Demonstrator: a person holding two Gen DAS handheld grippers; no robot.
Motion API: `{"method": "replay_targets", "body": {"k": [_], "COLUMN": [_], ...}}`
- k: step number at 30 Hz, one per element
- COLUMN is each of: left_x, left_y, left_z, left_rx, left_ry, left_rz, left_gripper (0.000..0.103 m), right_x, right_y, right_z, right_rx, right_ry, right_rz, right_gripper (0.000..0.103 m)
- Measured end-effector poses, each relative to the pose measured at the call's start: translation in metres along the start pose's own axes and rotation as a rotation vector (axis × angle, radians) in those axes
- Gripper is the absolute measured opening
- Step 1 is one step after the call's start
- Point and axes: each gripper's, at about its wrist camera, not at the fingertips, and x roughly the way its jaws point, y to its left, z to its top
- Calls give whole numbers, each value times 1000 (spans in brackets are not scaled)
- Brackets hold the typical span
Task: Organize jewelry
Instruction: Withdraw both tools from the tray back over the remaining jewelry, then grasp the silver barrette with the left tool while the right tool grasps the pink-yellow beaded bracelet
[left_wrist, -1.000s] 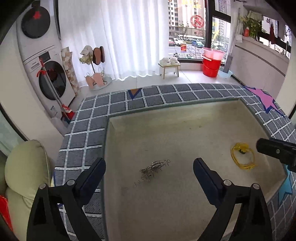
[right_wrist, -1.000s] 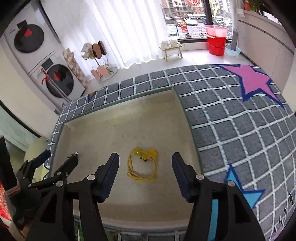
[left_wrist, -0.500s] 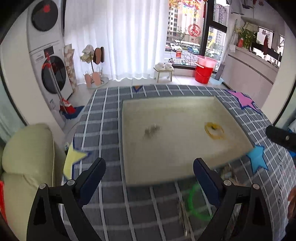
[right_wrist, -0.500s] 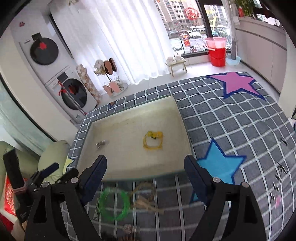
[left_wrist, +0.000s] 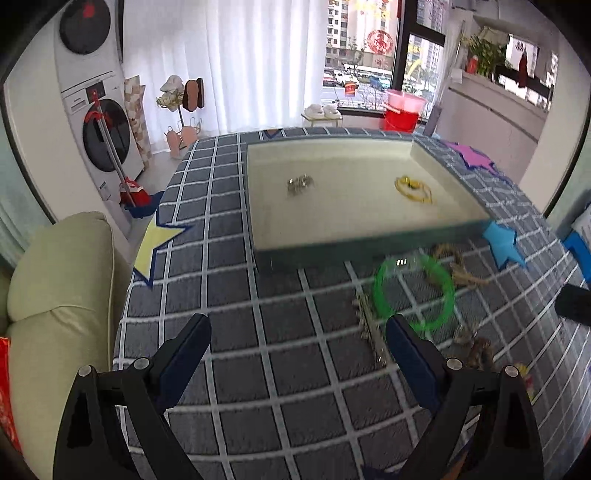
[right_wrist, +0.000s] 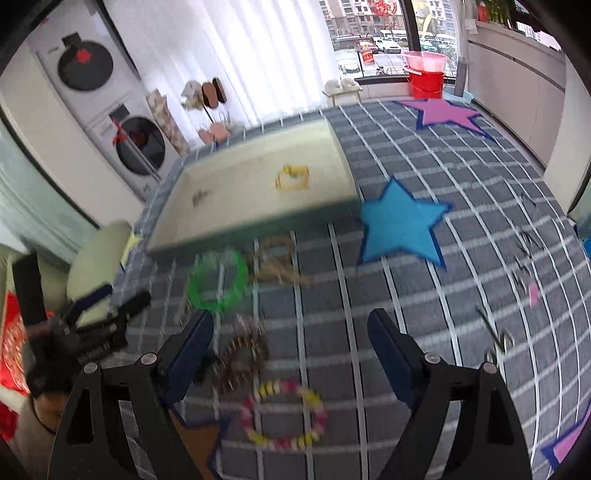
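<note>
Fingers (right_wrist: 391, 354) on both your grippers spread, empty; beaded bracelet (right_wrist: 283, 415) lies bottom center, between right fingers.

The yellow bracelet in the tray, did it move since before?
No. The yellow bracelet lies in the same right-hand part of the tray, right of the silver chain; only the cameras pulled back.

Bare cloth (left_wrist: 280, 354) before tray (left_wrist: 332, 251)

One tray (left_wrist: 369, 245) holds two pieces: a silver chain (left_wrist: 300, 183) and a yellow bracelet (left_wrist: 413, 188).
</note>
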Motion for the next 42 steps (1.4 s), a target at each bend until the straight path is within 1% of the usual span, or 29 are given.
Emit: {"method": "replay_targets", "body": {"k": [4, 6, 11, 22, 27, 30, 33, 34, 35, 36, 37, 38, 39, 40, 41, 42], "left_x": [4, 7, 10, 27, 37, 39, 40, 41, 40, 39, 39, 38, 37, 35, 35, 33], "left_y": [-1, -3, -8, -19, -22, -23, -25, -26, -28, -30, -32, -35, -37, -39, -41, -44], "left_z": [-11, -15, -19, -18, -18, -17, -16, -15, -14, -13, -13, -12, -12, -12, -11, -12], "left_rx": [3, 1, 10, 33, 47, 47, 54, 56, 56, 61, 70, 84, 93, 101, 108, 116], "left_ry": [22, 40, 52, 82, 95, 89, 88, 87, 85, 85, 85, 82, 81, 80, 79, 78], "left_rz": [-9, -26, -30, -21, -5, -8, -8, -13, -34, -48, -50, -65, -70, -78, -89, -94], "left_gripper": [103, 103, 103, 103, 103, 103, 103, 101, 92, 86, 83, 73, 63, 57, 45, 33], "right_x": [3, 4, 5, 19, 25, 29, 29, 29, 28, 28, 27, 26, 26, 26, 25, 25], "right_y": [-3, -3, -8, -10, -2, 5, 10, 11, 12, 13, 15, 17, 19, 20, 21, 23], "right_z": [-27, -36, -50, -64, -64, -67, -69, -69, -69, -69, -70, -70, -70, -70, -70, -70], "right_rx": [-7, -9, -5, 9, -44, -92, -110, -115, -120, -130, -135, -141, -145, -146, -148, -152], "right_ry": [45, 59, 74, 104, 101, 97, 83, 81, 80, 80, 78, 77, 76, 75, 75, 75], "right_rz": [-34, -50, -101, -174, -218, -262, -260, -254, -248, -242, -238, -235, -232, -230, -227, -225], "right_gripper": [88, 88, 88, 88, 88, 88, 87, 83, 81, 77, 70, 63, 59, 51, 44, 40]}}
